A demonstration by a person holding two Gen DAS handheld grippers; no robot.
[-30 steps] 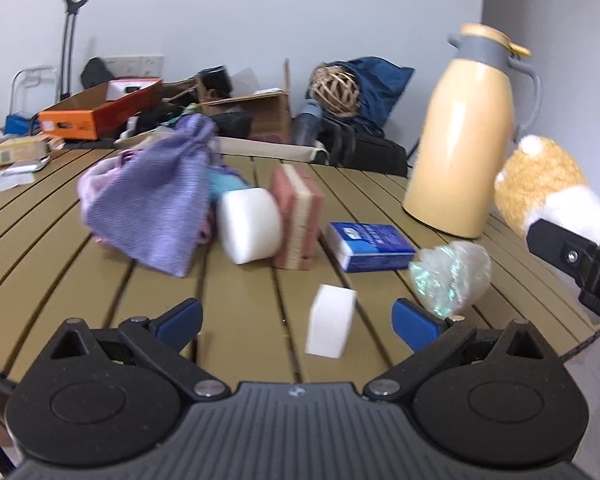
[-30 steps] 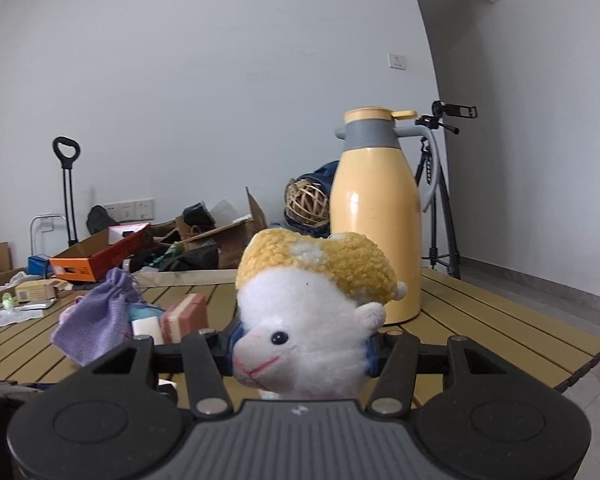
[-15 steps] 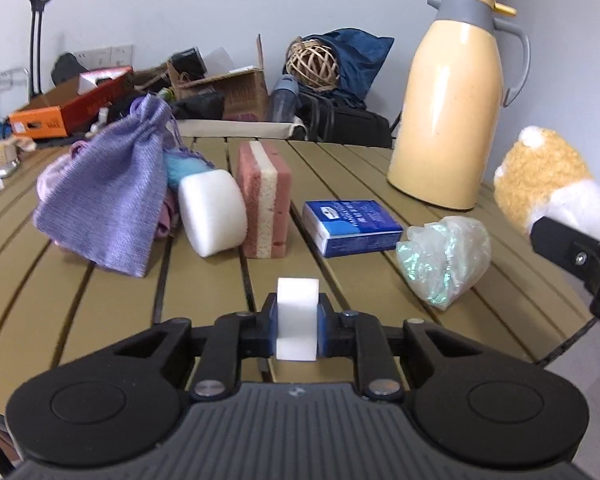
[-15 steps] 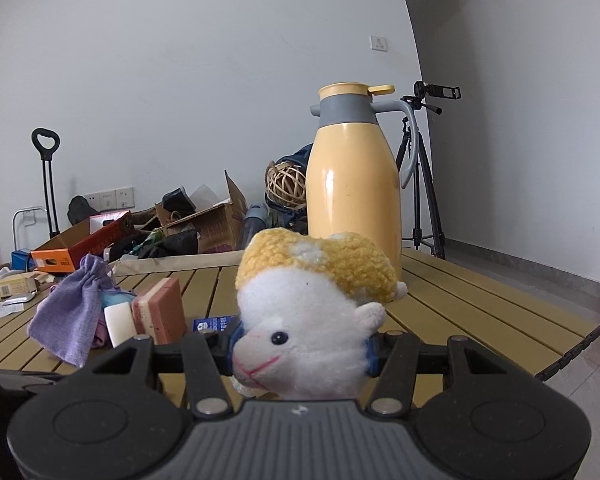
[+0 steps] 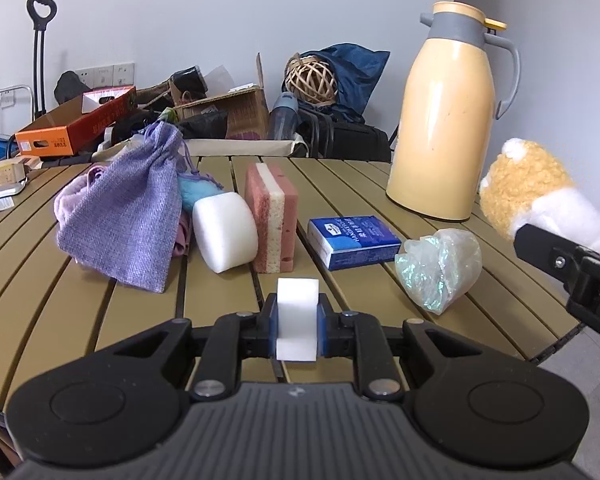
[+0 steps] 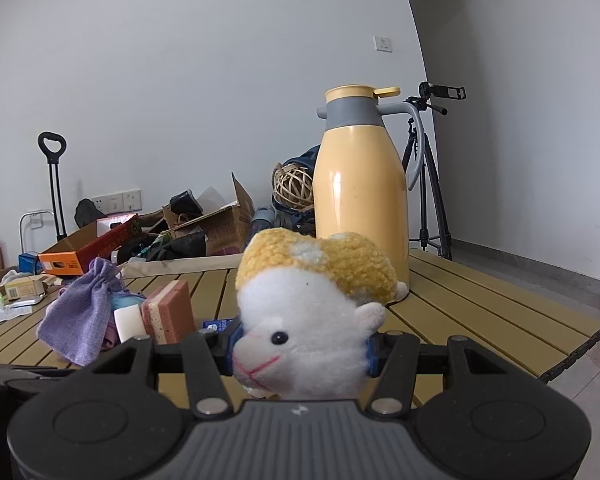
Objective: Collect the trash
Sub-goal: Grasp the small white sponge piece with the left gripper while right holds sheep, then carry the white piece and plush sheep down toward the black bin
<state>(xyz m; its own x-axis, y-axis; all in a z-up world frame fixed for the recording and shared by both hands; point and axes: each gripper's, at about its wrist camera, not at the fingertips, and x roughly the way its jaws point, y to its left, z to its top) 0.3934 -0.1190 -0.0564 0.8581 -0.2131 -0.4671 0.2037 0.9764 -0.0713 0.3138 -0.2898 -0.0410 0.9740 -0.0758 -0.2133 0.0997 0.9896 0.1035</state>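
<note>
Over the slatted bench (image 5: 100, 320), now clamping the white foam block (image 5: 297, 322) in the just-closed left gripper (image 5: 297, 332), ready for lifting away as trash, and squeezing the plush sheep (image 6: 308, 328) in the right gripper (image 6: 300, 354).

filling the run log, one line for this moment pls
left gripper: shut on white foam block | right gripper: shut on plush toy | crumpled plastic wrap: on table
</note>
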